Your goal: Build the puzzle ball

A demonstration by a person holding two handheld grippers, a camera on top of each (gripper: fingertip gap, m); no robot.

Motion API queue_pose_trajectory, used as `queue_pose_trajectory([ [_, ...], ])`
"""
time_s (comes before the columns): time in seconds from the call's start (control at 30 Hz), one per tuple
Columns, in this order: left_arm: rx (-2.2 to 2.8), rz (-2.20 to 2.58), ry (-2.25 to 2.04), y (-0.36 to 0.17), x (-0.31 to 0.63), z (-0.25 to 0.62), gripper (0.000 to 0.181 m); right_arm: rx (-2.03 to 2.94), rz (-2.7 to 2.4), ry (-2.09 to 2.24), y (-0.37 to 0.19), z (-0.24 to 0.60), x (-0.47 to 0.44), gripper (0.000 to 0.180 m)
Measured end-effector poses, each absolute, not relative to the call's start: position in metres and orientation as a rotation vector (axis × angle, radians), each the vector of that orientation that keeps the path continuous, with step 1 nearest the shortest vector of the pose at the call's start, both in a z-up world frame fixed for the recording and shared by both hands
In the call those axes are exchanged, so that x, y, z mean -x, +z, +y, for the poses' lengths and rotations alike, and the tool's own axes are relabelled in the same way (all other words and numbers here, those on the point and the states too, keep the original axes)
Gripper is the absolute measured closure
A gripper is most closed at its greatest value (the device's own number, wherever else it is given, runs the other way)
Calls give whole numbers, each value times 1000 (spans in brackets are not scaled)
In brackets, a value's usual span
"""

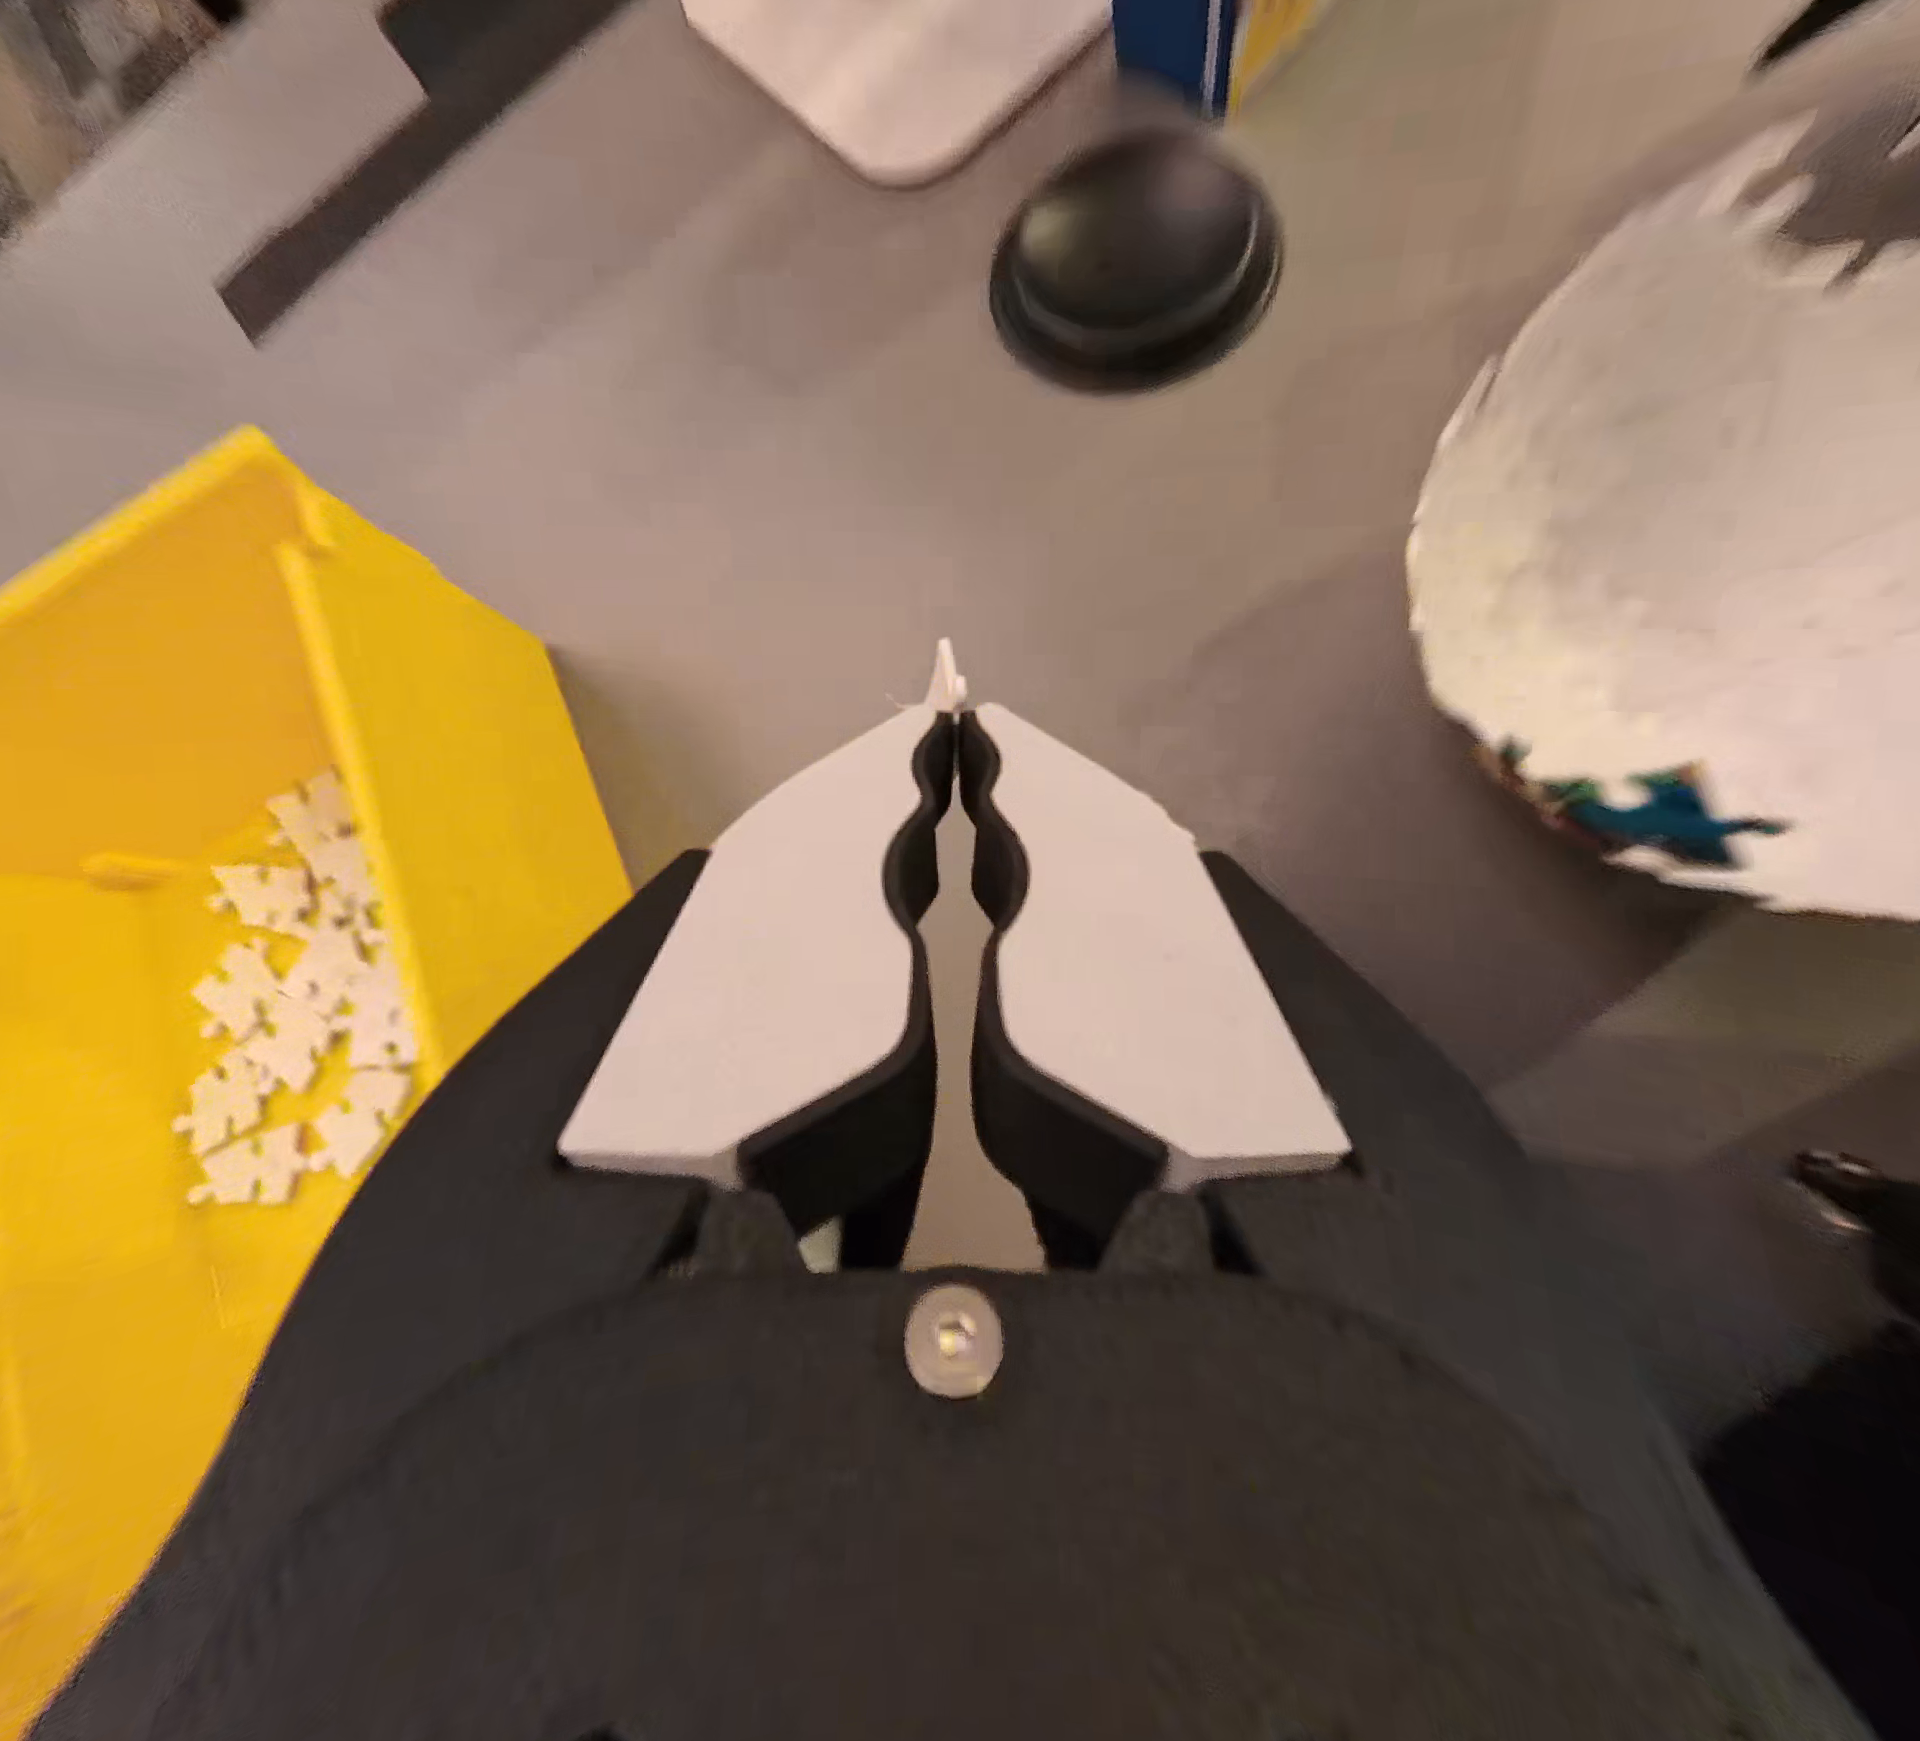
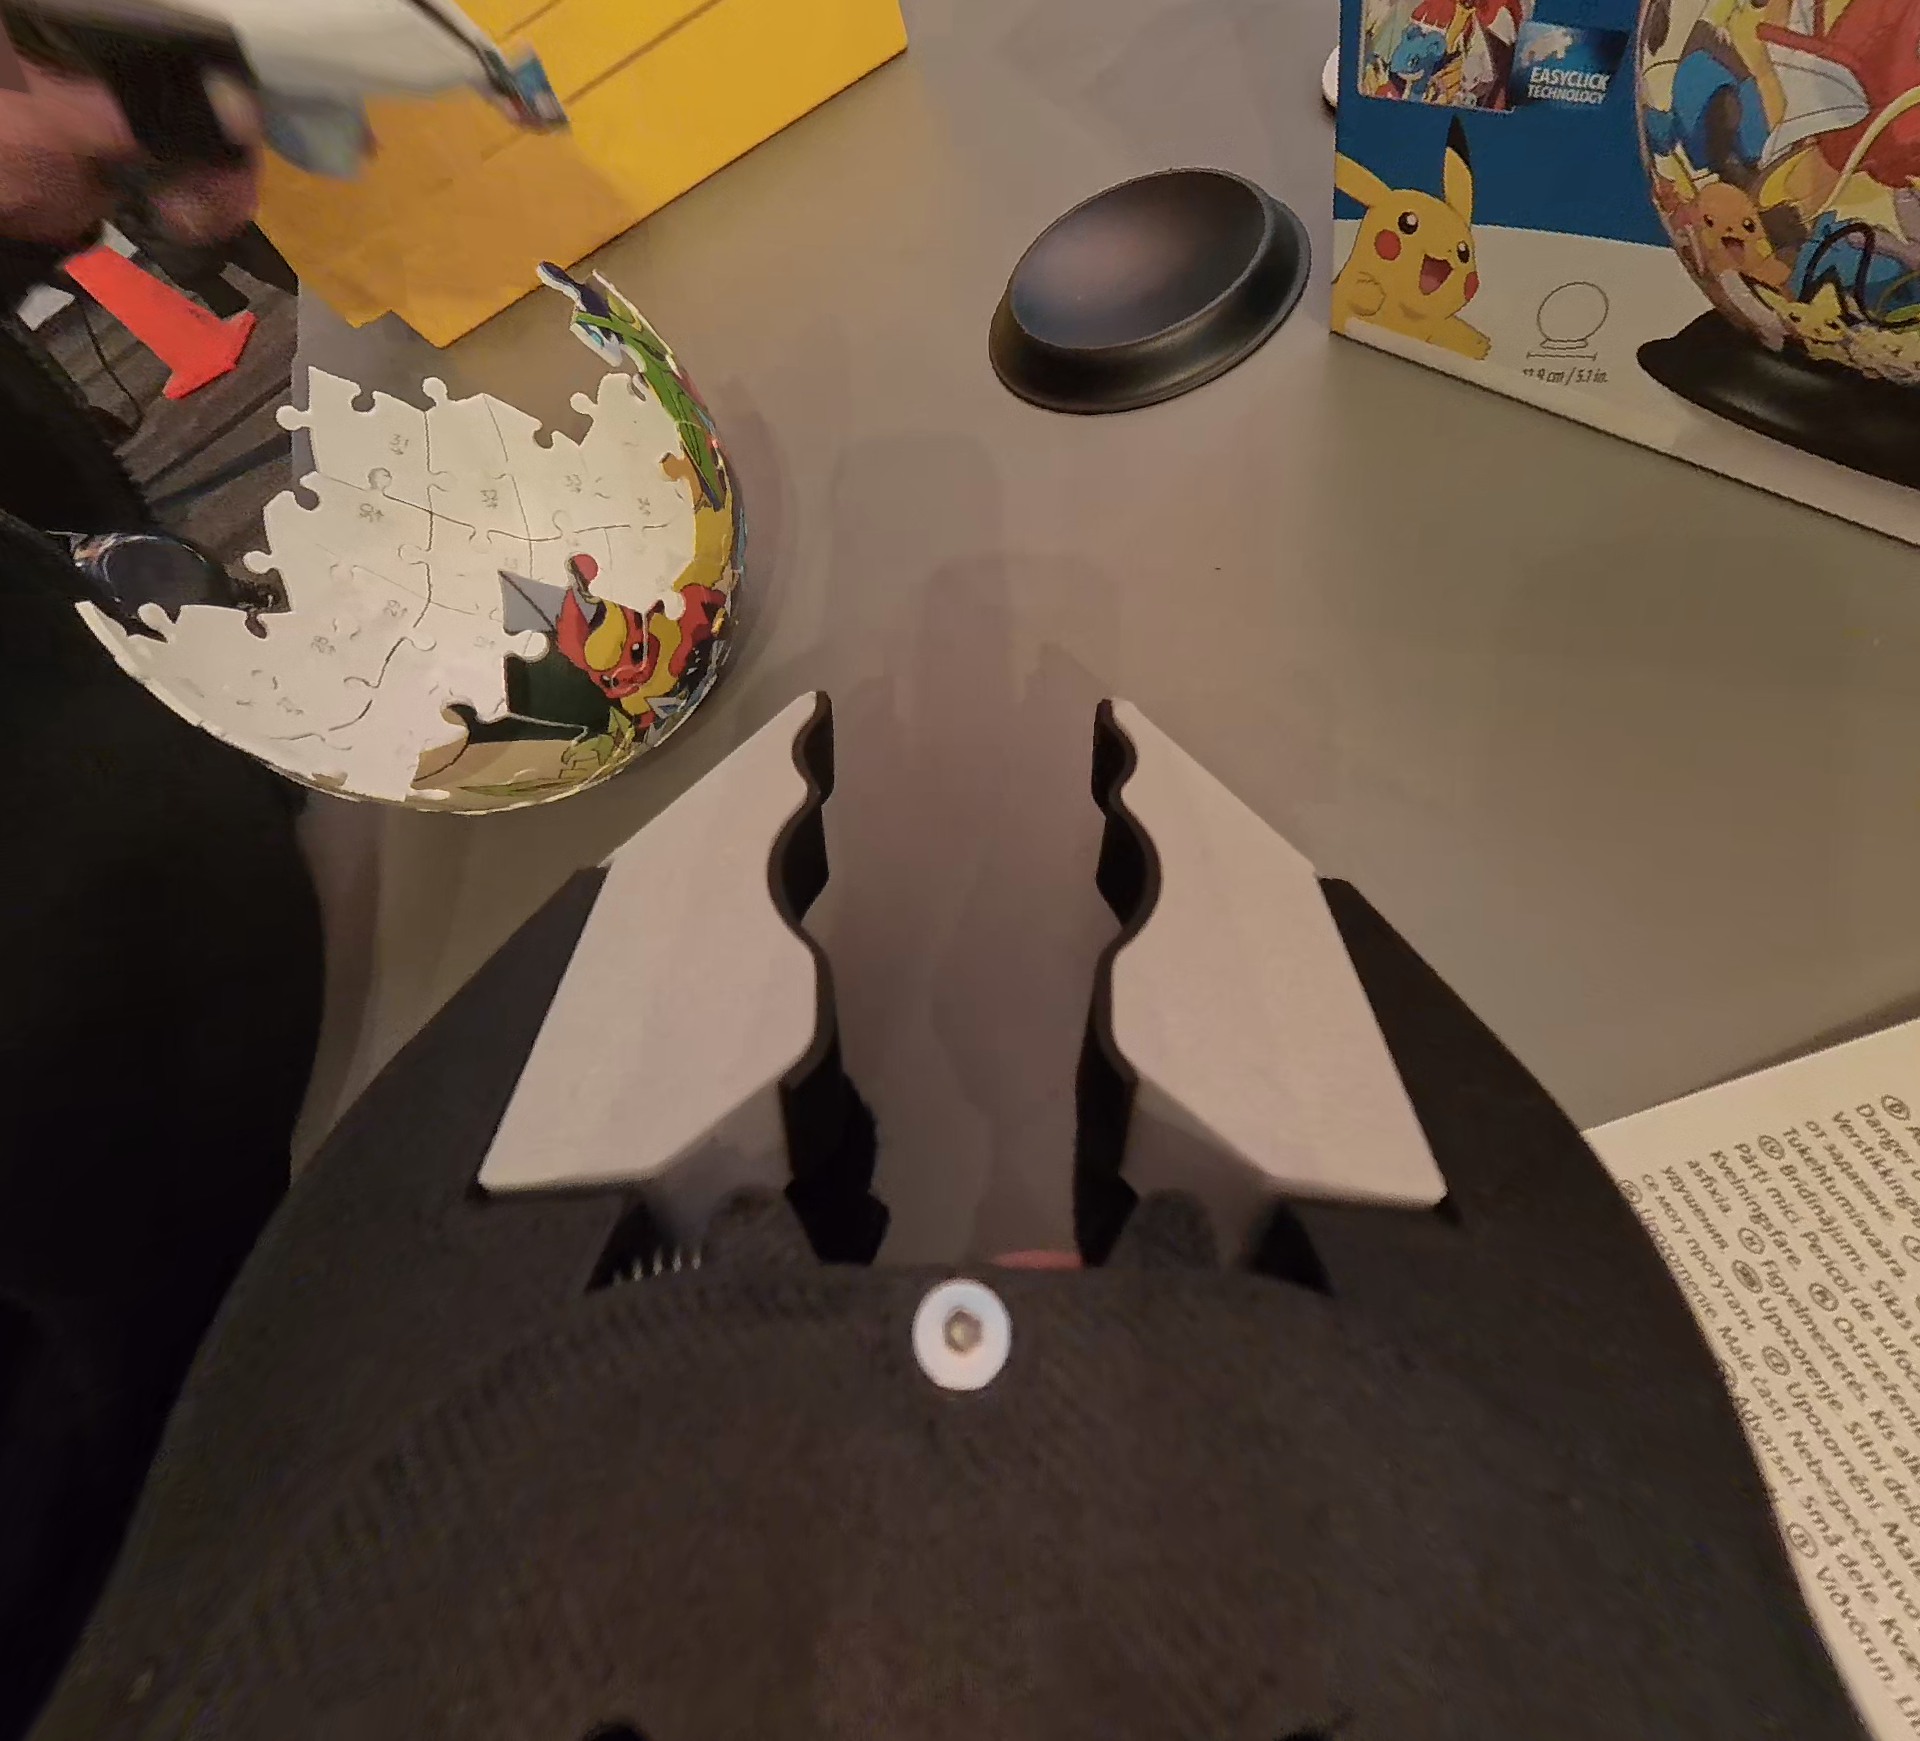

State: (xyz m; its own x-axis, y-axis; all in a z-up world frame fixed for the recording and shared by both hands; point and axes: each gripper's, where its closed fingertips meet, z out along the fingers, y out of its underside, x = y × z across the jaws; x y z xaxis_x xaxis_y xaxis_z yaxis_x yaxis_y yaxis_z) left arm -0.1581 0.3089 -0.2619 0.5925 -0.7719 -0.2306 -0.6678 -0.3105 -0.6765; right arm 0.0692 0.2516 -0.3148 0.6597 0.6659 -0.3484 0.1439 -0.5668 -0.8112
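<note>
My left gripper (image 1: 954,723) is shut on a small puzzle piece (image 1: 945,679) that sticks out edge-on past its tips, above the grey table. The half-built puzzle ball (image 1: 1683,548) lies to its right, white inside facing me. In the right wrist view the ball (image 2: 457,590) rests on the table at left, an open shell with its coloured outside at the right. The left gripper (image 2: 499,70) shows blurred above the ball there, holding the piece (image 2: 530,86). My right gripper (image 2: 964,725) is open and empty over bare table, right of the ball.
A yellow bin (image 1: 187,756) holds several loose white-backed pieces (image 1: 301,995) at left; it also shows in the right wrist view (image 2: 665,29). A black round stand (image 2: 1148,289) sits mid-table. The puzzle's box (image 2: 1621,112) stands at back right. A printed leaflet (image 2: 1787,1296) lies front right. Spacing between my two grippers at the tips: around 25 cm.
</note>
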Motion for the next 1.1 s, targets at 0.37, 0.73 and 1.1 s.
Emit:
queue_pose_trajectory([
  [0.37,2185,1200,-169,-336,161,292,166,2095,-606,834,-316,254,-71,131],
  [0.73,1998,1015,-591,-252,157,260,155,2105,-580,833,-317,256,-73,132],
  [1.1,1960,814,-253,-200,324,304,157,2126,-567,812,-320,258,-75,133],
])
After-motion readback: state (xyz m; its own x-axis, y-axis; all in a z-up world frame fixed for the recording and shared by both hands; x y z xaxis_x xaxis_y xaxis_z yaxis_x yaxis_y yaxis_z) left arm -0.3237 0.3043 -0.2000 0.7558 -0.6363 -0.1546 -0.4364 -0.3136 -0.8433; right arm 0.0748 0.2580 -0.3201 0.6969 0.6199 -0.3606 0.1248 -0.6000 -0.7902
